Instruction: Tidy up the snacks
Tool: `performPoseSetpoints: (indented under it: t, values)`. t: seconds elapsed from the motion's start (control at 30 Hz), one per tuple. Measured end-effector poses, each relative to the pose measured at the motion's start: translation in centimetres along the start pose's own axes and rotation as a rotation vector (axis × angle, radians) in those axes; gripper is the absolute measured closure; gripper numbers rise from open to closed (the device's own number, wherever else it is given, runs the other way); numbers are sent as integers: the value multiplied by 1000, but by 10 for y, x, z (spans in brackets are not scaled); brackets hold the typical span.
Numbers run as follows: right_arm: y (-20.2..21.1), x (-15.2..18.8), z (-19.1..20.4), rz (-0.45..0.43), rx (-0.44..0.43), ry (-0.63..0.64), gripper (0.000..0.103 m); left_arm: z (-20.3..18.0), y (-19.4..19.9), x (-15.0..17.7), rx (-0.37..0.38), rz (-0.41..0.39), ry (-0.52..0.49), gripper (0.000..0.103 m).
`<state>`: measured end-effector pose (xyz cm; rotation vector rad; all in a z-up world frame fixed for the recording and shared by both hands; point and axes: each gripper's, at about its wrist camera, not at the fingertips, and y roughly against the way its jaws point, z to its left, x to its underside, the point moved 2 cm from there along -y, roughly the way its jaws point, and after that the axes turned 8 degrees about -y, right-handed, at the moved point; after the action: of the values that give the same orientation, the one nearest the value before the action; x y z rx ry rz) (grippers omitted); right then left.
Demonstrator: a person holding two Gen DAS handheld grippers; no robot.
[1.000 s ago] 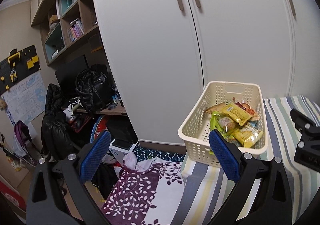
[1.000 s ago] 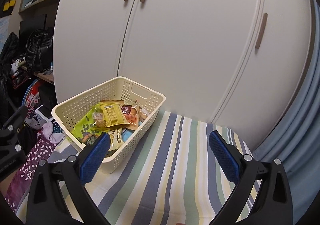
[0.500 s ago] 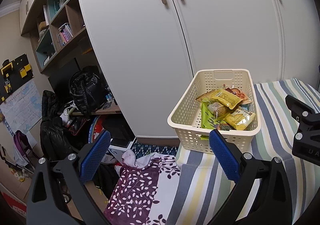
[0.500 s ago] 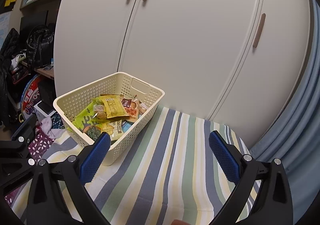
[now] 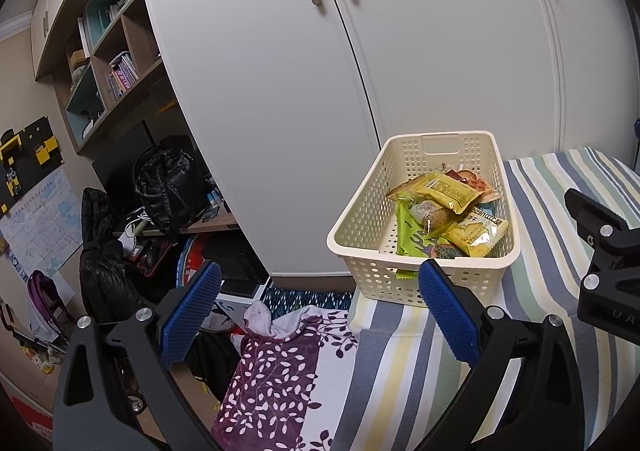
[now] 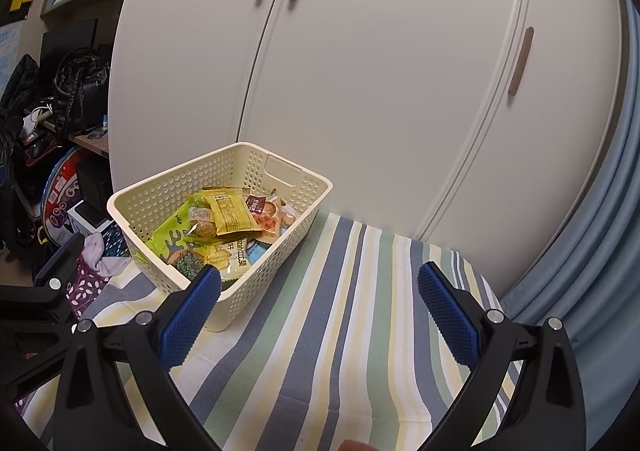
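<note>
Both grippers empty, jaws spread wide: left gripper (image 5: 320,315), right gripper (image 6: 320,315). Cream perforated basket (image 6: 168,191) sits on the striped cloth (image 6: 340,311), at 1 o'clock from the left gripper and 11 o'clock from the right. Snack packets (image 5: 444,191) are piled loose inside.

Handling, my read: the packets are light, crinkly film, slippery and crushable, so pinch a sealed edge, not the middle. The basket is stiff plastic; take it by the rim or the handle cutout (image 5: 440,145).

The left view shows the drop-off at 7 o'clock, with purple leaf-print fabric (image 5: 280,379) and floor clutter. The right view shows bare cloth at 1 o'clock and a blue curtain (image 6: 592,251).
</note>
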<state>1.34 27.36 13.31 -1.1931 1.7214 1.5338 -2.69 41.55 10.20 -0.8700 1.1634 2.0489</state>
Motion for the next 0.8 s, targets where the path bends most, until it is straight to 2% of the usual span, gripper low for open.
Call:
performPoseSetpoints:
  t: [0.8]
  values:
    - [-4, -1, 3, 3, -15, 0, 5, -10, -3, -6, -5, -4, -26, 3]
